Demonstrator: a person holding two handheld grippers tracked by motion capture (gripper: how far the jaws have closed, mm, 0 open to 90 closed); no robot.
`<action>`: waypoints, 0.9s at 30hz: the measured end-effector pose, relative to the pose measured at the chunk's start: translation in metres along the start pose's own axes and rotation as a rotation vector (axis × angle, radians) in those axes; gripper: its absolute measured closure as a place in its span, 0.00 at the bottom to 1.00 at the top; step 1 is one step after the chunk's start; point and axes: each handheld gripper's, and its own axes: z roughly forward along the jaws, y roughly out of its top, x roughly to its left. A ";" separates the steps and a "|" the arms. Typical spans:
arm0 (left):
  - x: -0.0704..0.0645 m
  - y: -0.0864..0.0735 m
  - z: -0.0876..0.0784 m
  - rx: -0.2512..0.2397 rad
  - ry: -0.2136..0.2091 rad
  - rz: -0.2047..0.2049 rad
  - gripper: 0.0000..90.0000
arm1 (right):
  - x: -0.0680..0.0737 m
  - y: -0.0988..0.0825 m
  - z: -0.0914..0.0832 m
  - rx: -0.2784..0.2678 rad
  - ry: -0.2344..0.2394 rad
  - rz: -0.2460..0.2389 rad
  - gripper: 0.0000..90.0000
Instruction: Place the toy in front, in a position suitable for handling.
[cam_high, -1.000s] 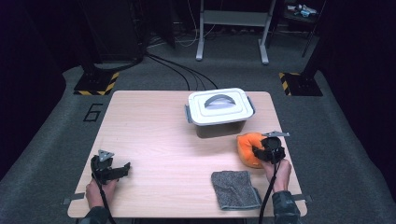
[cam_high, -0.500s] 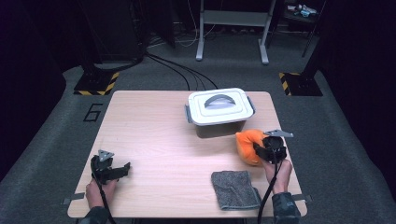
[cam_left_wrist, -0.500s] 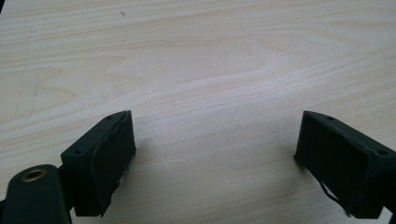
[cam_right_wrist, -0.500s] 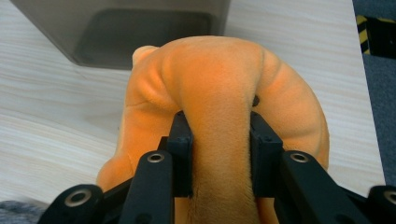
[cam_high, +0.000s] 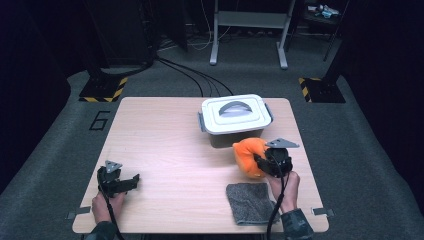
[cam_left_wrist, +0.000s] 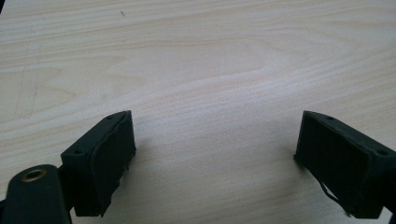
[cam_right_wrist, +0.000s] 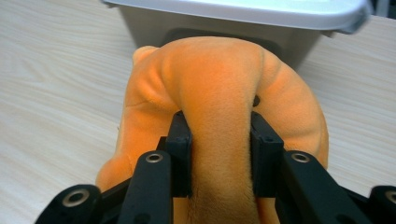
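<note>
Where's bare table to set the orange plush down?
Bare wood spans the middle and far-left table, between the left gripper and the lidded bin. It is crowded on the right: orange plush, right gripper, grey cloth.

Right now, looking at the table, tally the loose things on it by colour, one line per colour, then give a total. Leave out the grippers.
Orange: 1, the plush toy
White and grey: 1, the lidded box
Grey: 1, the cloth
Total: 3
</note>
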 end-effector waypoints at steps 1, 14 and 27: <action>0.000 0.000 0.000 0.000 0.000 0.000 0.13 | 0.004 0.001 0.001 -0.003 0.012 -0.002 0.73; 0.000 0.000 0.000 -0.005 0.003 -0.002 0.13 | 0.057 0.005 0.025 0.009 0.113 -0.078 0.73; 0.000 0.000 0.000 -0.004 0.002 -0.001 0.13 | 0.097 0.006 0.060 0.073 0.153 -0.148 0.69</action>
